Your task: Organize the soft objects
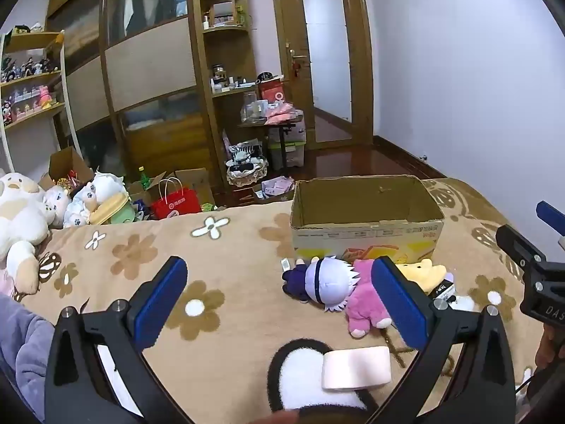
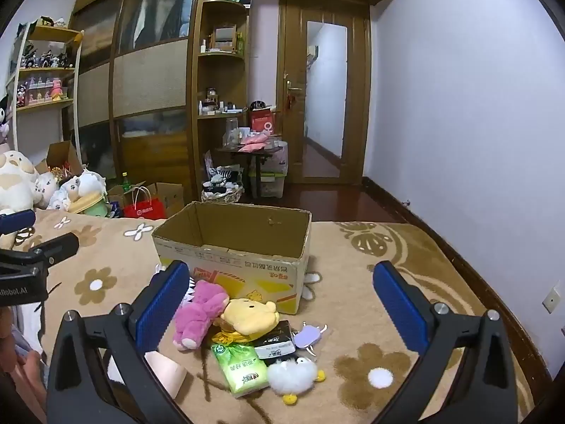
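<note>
An open cardboard box (image 1: 367,226) (image 2: 233,258) stands on a tan flowered blanket (image 1: 219,282) (image 2: 353,282). In front of it lie a white-haired doll (image 1: 326,282), a pink plush (image 1: 363,300) (image 2: 199,312), a yellow bear plush (image 1: 423,274) (image 2: 252,316), a green tissue pack (image 2: 242,369), a dark tissue pack (image 2: 275,341) and a white fluffy chick (image 2: 295,376). A black-and-white plush with a pale pink piece (image 1: 356,367) (image 2: 164,371) lies nearest. My left gripper (image 1: 277,296) is open above the blanket, left of the pile. My right gripper (image 2: 280,304) is open over the pile, holding nothing.
Large plush toys (image 1: 24,219) (image 2: 17,180) crowd the blanket's left end. Beyond the bed are a red bag (image 1: 174,201) (image 2: 144,208), boxes, a basket (image 1: 247,171), a cluttered side table (image 2: 254,148), wardrobe and door. A purple sleeve (image 1: 21,346) shows at lower left.
</note>
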